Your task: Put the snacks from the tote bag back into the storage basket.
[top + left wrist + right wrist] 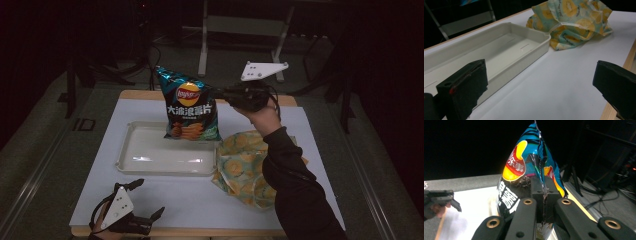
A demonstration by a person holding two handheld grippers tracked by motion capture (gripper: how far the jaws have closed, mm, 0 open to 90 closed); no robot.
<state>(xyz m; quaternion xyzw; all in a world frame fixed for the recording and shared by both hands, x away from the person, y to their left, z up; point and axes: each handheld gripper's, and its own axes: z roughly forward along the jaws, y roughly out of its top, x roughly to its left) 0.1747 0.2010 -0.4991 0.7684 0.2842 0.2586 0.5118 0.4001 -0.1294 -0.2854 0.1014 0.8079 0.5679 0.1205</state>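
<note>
Right hand-held gripper (223,93) clenched on side seam of glossy teal crisp bag (188,105), aloft over shallow white plastic tray (131,155) on bench; left hand-held gripper (147,200) released, idle; thin pinch, so likely slipping or swinging past tray.

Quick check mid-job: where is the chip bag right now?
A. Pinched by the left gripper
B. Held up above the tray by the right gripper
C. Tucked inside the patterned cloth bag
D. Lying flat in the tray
B: the right gripper has its jaws clamped on the edge of the chip bag, which hangs above the white tray.
</note>
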